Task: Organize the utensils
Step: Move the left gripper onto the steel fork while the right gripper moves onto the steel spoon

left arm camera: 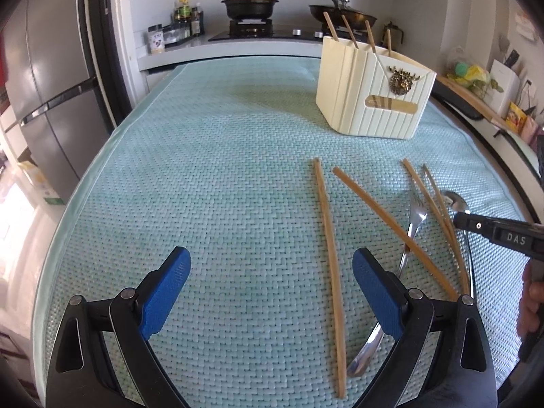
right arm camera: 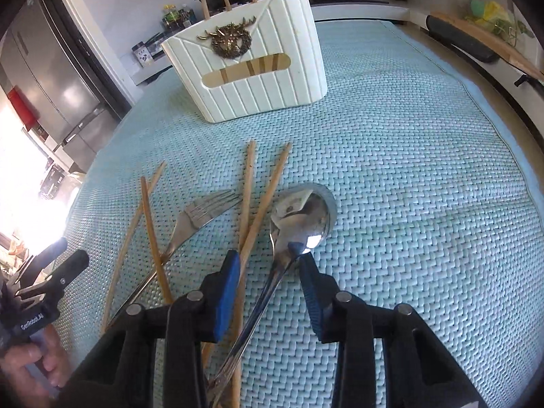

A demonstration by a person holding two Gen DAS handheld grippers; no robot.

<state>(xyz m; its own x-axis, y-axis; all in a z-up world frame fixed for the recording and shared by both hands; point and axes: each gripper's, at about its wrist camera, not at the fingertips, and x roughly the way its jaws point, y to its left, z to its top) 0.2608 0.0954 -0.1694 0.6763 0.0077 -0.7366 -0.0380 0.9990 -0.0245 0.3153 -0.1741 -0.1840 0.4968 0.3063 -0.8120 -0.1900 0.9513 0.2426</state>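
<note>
Several wooden chopsticks [left arm camera: 329,255] lie loose on the pale green woven mat [left arm camera: 221,170], beside a steel fork [left arm camera: 415,219] and a steel spoon [right arm camera: 302,214]. A cream ribbed utensil holder [left arm camera: 374,95] with a brass stag emblem stands upright at the back, chopsticks standing in it. My left gripper [left arm camera: 270,253] hangs open over bare mat, left of the chopsticks. My right gripper [right arm camera: 268,258] is low over the spoon's neck. The spoon handle and one chopstick [right arm camera: 268,197] lie between its blue pads [right arm camera: 226,292] with gaps showing, so it is open.
The mat's right edge and a dark table rim [right arm camera: 476,51] run close by. A stove with an orange-lidded pot [left arm camera: 250,1] and a wok [left arm camera: 340,13] stands behind the table, and a fridge [left arm camera: 51,85] at the left. A hand [right arm camera: 27,360] holds the left gripper.
</note>
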